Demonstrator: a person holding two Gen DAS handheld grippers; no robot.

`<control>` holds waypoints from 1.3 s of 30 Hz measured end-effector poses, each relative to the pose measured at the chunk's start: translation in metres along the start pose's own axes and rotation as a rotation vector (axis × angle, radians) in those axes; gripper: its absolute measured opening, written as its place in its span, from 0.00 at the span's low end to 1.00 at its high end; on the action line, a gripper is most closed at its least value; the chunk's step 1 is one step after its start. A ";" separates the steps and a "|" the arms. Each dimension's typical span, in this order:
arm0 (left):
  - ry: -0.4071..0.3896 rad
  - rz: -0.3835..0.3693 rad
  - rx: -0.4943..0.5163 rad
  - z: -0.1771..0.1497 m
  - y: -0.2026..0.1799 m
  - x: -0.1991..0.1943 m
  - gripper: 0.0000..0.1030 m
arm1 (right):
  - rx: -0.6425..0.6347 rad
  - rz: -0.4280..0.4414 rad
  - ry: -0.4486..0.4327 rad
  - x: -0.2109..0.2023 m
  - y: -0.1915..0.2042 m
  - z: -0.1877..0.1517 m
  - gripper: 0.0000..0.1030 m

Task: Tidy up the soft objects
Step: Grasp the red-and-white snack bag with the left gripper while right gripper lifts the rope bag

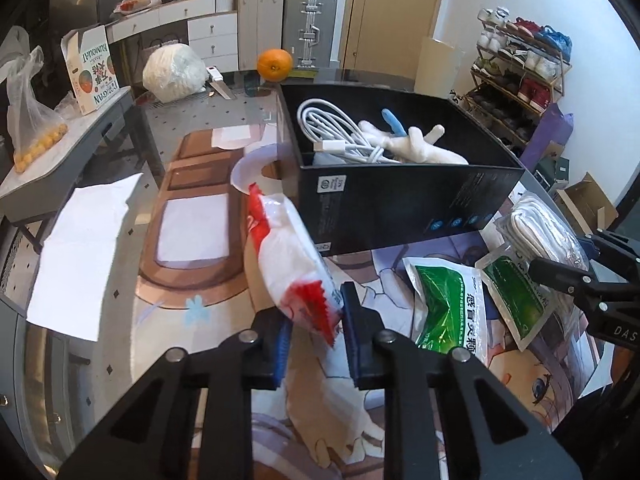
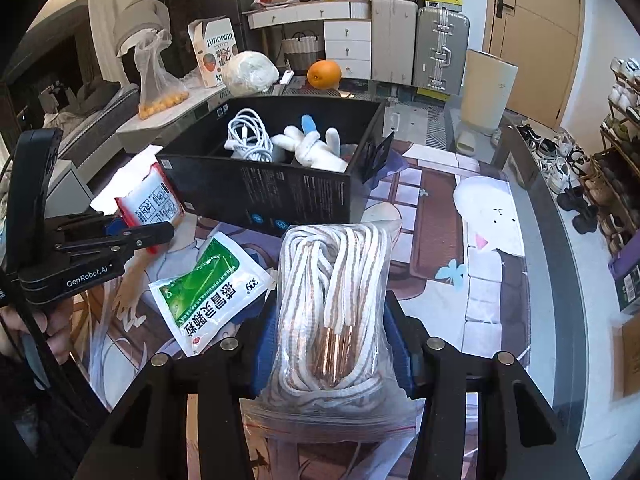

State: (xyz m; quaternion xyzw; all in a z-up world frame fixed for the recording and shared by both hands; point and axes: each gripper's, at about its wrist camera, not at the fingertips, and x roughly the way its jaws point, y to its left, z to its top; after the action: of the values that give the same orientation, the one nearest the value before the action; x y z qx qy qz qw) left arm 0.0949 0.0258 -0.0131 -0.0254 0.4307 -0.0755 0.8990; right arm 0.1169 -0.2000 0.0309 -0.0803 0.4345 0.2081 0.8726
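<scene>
— Since held only by its red crimped end, red-and-white packet (image 1: pixel 294 256) likely to swing; light, soft, a little slippery. Left gripper (image 1: pixel 314 344) closed on that end, packet raised just beside black box (image 1: pixel 400 204).

— Better to grip further in, on the padded middle?

— Probably yes; film edge may slip out. Over on the right, bag of white cords (image 2: pixel 334 304) lying on the table mat (image 2: pixel 480 280) in front of the box, between blue pads (image 2: pixel 262 356) of right gripper (image 2: pixel 332 356). Pads at both sides of the bag, touching or squeezing: cannot tell.

— Handling of that one?

— Limp, plastic slippery, somewhat heavier. Best taken across the thick coil, not the loose zip end. Green sachets (image 2: pixel 204 288) waiting nearby, flat and thin.
</scene>
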 end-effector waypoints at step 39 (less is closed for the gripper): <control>-0.265 -0.170 0.044 0.043 -0.025 -0.053 0.20 | -0.010 0.055 -0.192 -0.050 0.005 0.032 0.47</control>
State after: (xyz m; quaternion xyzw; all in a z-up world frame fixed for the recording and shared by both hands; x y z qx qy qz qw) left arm 0.0927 0.0088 0.0572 -0.0516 0.3029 -0.1569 0.9386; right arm 0.1115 -0.1995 0.0903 -0.0525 0.3499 0.2410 0.9037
